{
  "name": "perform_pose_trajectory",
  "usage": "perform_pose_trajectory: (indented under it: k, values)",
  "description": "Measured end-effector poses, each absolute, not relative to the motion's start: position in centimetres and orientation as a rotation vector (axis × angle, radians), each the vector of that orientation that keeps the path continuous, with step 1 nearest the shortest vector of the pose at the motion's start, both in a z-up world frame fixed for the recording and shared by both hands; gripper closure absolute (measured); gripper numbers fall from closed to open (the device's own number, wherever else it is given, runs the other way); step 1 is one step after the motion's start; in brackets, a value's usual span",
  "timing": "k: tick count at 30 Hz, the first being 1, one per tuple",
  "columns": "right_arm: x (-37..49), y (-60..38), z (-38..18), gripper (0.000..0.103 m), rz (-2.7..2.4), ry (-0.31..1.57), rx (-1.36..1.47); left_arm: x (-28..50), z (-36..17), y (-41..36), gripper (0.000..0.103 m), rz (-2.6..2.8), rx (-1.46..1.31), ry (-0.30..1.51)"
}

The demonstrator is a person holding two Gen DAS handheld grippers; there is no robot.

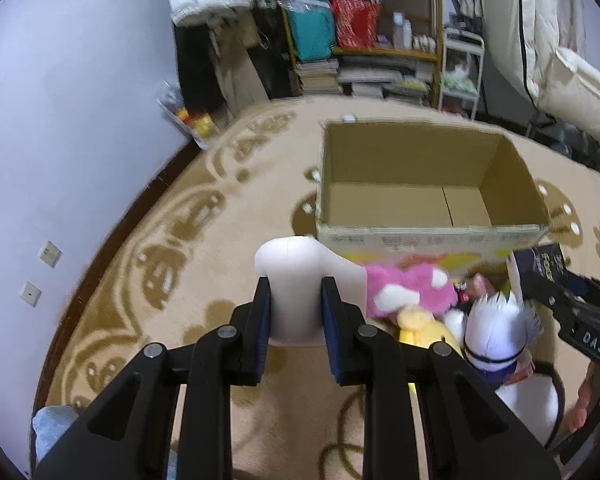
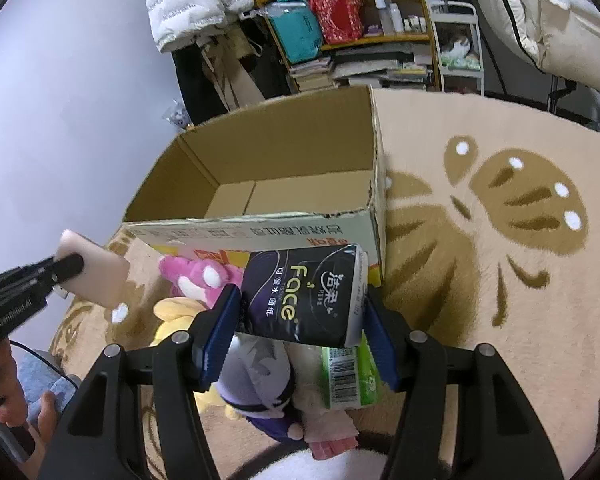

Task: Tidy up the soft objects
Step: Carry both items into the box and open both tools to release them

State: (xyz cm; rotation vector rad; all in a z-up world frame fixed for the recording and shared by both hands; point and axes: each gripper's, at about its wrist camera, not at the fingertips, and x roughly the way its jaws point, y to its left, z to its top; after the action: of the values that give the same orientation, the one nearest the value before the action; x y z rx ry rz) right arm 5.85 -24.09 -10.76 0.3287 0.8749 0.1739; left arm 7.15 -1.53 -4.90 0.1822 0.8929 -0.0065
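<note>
My left gripper [image 1: 295, 286] is shut on a pale pink soft block [image 1: 296, 264], held above the rug just left of the box's near corner. The same gripper [image 2: 66, 264] and block [image 2: 98, 276] show at the left of the right wrist view. My right gripper [image 2: 300, 300] is shut on a black "Face" tissue pack [image 2: 300, 288] in front of the open, empty cardboard box [image 2: 260, 230]. Below lie a pink plush [image 2: 196, 276], a yellow plush [image 2: 176, 308], a white-haired doll [image 2: 256, 376] and a green tissue pack [image 2: 352, 376].
The box [image 1: 420, 236] stands on a beige patterned rug [image 1: 220, 208]. Behind it are a full wooden shelf [image 1: 364, 20], stacked books and a white wall [image 1: 60, 120]. A person's hand [image 2: 40, 412] holds the left gripper's grip. A white round thing [image 1: 532, 404] lies at lower right.
</note>
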Motion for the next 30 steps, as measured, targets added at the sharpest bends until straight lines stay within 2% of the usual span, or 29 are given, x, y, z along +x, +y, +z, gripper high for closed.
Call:
perform_pose_trajectory:
  k: [13,30]
  values:
    - [4.3,-24.2,-7.0,0.039,0.174,0.749,0.33,6.7,-1.0,-1.3,0.08,0.019,0.188,0.71]
    - [5.3,-23.9,-4.4,0.039,0.198,0.615,0.322,8.3,-0.4,-3.2,0.08,-0.038,0.2,0.61]
